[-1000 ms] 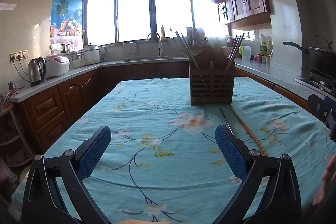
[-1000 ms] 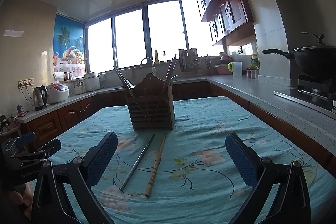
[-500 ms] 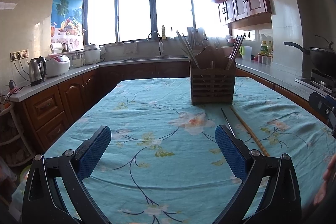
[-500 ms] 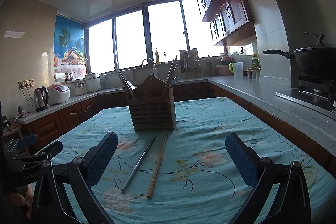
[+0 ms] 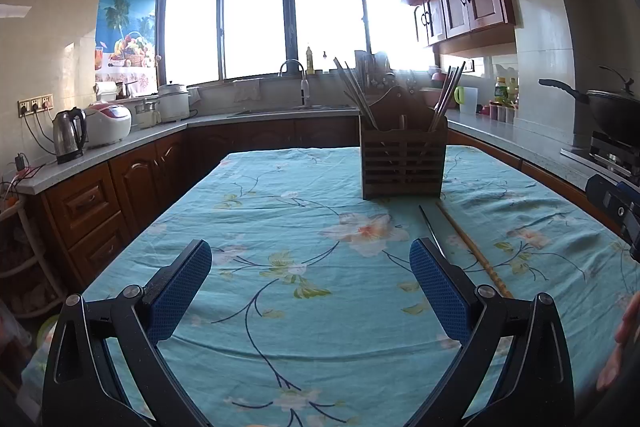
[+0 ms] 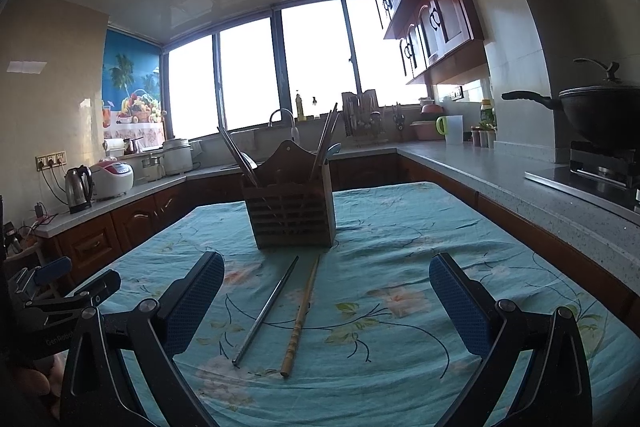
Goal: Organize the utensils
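Both grippers, left (image 5: 310,285) and right (image 6: 326,297), are hovering with jaws wide; the right should be centring on one chopstick (image 6: 299,319), not the metal one (image 6: 266,311).

A turquoise tablecloth (image 6: 400,227) printed with pale pink flowers, green leaves and dark blue stems covers the worktop. The slatted utensil holder (image 6: 291,211) is dark brown wood. Before it lie a silver-grey metal chopstick (image 6: 266,311) and a light tan wooden chopstick (image 6: 301,315). The left gripper (image 5: 310,291) and right gripper (image 6: 326,303) have black frames with blue dimpled pads.
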The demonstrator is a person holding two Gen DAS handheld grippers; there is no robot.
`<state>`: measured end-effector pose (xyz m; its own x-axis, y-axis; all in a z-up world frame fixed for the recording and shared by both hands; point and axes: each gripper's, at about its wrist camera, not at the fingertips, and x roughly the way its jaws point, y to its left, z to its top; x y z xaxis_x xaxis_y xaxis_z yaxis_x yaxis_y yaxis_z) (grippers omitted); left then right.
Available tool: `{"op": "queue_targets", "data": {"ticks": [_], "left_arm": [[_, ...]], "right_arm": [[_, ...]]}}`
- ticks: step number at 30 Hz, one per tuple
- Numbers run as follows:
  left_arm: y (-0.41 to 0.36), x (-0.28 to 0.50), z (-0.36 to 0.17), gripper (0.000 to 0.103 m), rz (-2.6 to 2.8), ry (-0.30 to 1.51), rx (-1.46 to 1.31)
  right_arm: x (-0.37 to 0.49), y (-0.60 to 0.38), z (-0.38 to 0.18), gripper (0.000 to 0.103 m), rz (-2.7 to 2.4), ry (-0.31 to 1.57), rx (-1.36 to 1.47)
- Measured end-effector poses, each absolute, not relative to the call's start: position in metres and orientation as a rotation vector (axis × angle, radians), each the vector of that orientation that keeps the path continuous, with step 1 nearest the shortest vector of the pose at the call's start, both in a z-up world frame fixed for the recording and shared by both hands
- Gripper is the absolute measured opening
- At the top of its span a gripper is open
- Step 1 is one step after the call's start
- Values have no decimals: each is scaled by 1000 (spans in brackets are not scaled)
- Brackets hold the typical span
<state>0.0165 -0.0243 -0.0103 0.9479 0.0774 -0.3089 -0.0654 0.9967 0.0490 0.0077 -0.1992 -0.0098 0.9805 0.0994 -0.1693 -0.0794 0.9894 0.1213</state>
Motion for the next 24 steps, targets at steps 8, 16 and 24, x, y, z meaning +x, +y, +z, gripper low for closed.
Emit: {"op": "queue_targets", "data": {"ticks": [8, 16, 24], "left_arm": [[-25, 16, -10, 101, 67, 318, 36], [-25, 17, -10, 102, 62, 321, 35], [-26, 19, -11, 101, 53, 326, 36]], "right_arm": [[7, -199, -11, 103, 90, 178, 120], [8, -202, -11, 103, 93, 180, 127], [8, -201, -11, 103, 93, 183, 128]]}}
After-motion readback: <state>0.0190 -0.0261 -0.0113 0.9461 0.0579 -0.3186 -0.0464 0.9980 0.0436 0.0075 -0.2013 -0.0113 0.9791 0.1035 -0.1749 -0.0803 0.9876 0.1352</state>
